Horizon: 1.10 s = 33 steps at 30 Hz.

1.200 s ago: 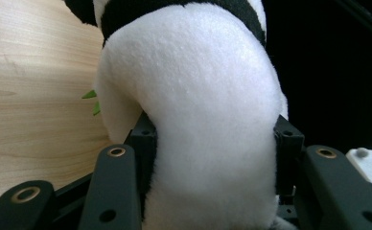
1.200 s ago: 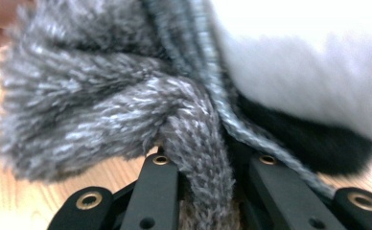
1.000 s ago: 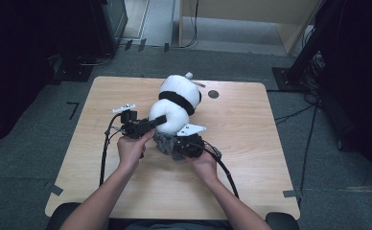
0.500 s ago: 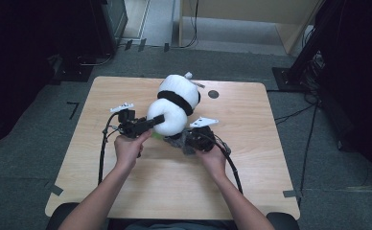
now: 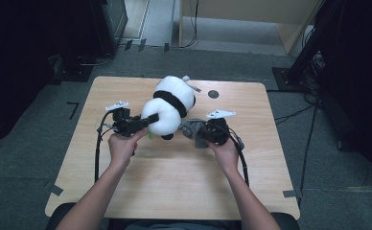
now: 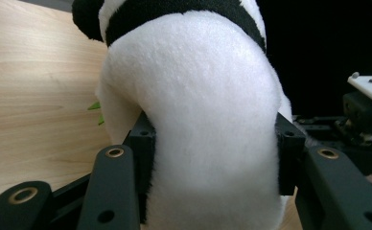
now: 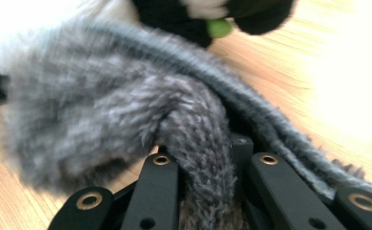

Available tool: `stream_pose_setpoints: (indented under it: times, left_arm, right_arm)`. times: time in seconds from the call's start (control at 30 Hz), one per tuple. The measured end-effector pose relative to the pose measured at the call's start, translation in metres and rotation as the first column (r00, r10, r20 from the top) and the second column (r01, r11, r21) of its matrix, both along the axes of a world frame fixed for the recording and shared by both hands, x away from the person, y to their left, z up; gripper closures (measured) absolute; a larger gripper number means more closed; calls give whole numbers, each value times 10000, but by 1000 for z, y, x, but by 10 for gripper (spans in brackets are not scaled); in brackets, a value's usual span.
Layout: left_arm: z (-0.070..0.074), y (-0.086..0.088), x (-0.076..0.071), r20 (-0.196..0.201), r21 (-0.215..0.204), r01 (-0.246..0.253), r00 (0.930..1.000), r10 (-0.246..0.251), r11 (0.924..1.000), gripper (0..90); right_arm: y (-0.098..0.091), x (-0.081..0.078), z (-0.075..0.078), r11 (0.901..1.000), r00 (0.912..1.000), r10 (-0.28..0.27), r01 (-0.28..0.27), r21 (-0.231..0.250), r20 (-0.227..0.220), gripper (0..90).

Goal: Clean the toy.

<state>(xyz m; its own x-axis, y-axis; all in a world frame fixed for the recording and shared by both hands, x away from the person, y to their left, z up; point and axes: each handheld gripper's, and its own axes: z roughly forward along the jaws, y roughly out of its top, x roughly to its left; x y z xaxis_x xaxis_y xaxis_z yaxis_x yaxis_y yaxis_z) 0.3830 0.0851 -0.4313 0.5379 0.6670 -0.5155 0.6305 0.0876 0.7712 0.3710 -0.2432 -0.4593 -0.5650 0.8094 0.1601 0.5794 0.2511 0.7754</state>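
A black-and-white panda plush (image 5: 169, 106) lies near the middle of the wooden table (image 5: 174, 167). My left gripper (image 5: 148, 121) comes in from the left and is shut on the panda's white head (image 6: 208, 134), its pads pressing both sides. My right gripper (image 5: 198, 134) sits just right of the panda and is shut on a grey knitted fuzzy cloth (image 5: 192, 129). In the right gripper view that grey knit (image 7: 126, 110) is pinched between the jaws and stretches toward the panda's black limbs (image 7: 179, 14). A small green piece (image 7: 218, 28) shows by the panda.
A dark round mark (image 5: 213, 94) sits on the table behind the panda. Cables (image 5: 98, 148) trail from both grippers along the table. Dark equipment and grey floor surround the table; its near half is bare wood.
My right gripper has moved to the right, away from the panda, pulling the grey knit out with it. The left gripper and the panda have stayed about where they were.
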Motion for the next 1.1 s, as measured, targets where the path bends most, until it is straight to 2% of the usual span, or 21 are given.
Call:
stream_pose_setpoints:
  times: [0.17, 0.3, 0.4, 0.6, 0.8, 1.0, 1.1]
  left_arm:
    - [-1, 1, 1, 98, 312, 100, 9999, -103, 9995, 506]
    - [-3, 4, 3, 187, 389, 136, 9997, -143, 9992, 502]
    - [-4, 7, 5, 270, 654, 48, 9996, -65, 9978, 502]
    - [-3, 15, 9, 363, 900, -111, 9993, 79, 9959, 502]
    - [-4, 30, 16, 299, 1189, -252, 9993, 218, 9926, 501]
    - [-6, 47, 22, 175, 1022, -541, 9985, 526, 9933, 501]
    - [-6, 54, 25, 168, 1239, -557, 9984, 541, 9907, 500]
  right_arm:
    - [-13, 2, 6, 9996, 9997, -221, 223, 170, -94, 793]
    - [-23, 3, 12, 9995, 9995, -311, 311, 54, -76, 791]
    - [-30, 2, 17, 9988, 9991, -430, 429, 221, 53, 791]
    - [-43, 3, 21, 9974, 9980, -625, 626, 345, -17, 788]
    - [-58, 5, 23, 9958, 9962, -864, 868, 300, -120, 784]
    - [-72, 7, 22, 9929, 9935, -1117, 1126, 390, -228, 784]
    - [-77, 7, 23, 9923, 9933, -1144, 1151, 457, -170, 780]
